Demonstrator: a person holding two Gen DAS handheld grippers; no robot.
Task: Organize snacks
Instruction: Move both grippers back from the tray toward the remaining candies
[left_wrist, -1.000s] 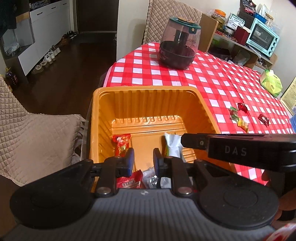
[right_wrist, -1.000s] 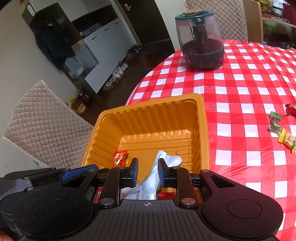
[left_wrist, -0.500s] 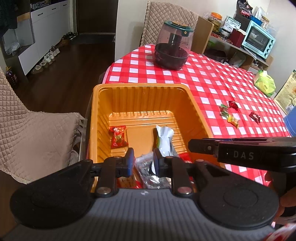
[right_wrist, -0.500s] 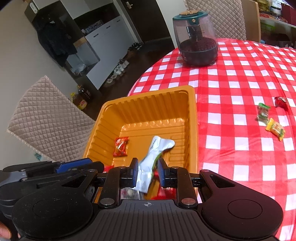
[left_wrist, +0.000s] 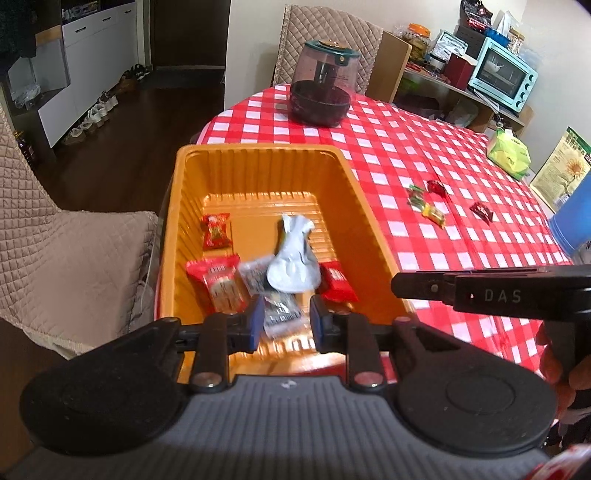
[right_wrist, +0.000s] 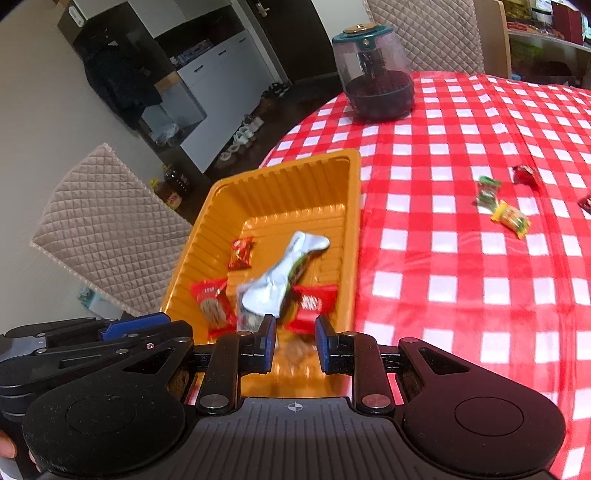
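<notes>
An orange plastic tray (left_wrist: 258, 170) (right_wrist: 280, 184) sits at the table's near left corner. In it lie red snack packets (left_wrist: 216, 230) (right_wrist: 242, 253), a dark packet (left_wrist: 280, 312) and a silver-white packet (left_wrist: 293, 258) (right_wrist: 284, 273) on top of the pile. My left gripper (left_wrist: 286, 325) is open and empty above the tray's near edge. My right gripper (right_wrist: 294, 343) is open and empty, just above the tray's near end. Loose candies lie on the red checked cloth: green (right_wrist: 487, 190), yellow (right_wrist: 511, 218) and red (right_wrist: 524, 173) (left_wrist: 436, 186).
A dark lidded jar (left_wrist: 325, 88) (right_wrist: 376, 74) stands at the table's far end. A green bag (left_wrist: 509, 153) and a blue cup (left_wrist: 572, 218) are at the right. Quilted chairs (left_wrist: 55, 236) (right_wrist: 99, 229) stand left of the tray.
Both grippers have pulled back and up from the tray. The right gripper has let go of the silver-white packet, which now lies in the tray.
</notes>
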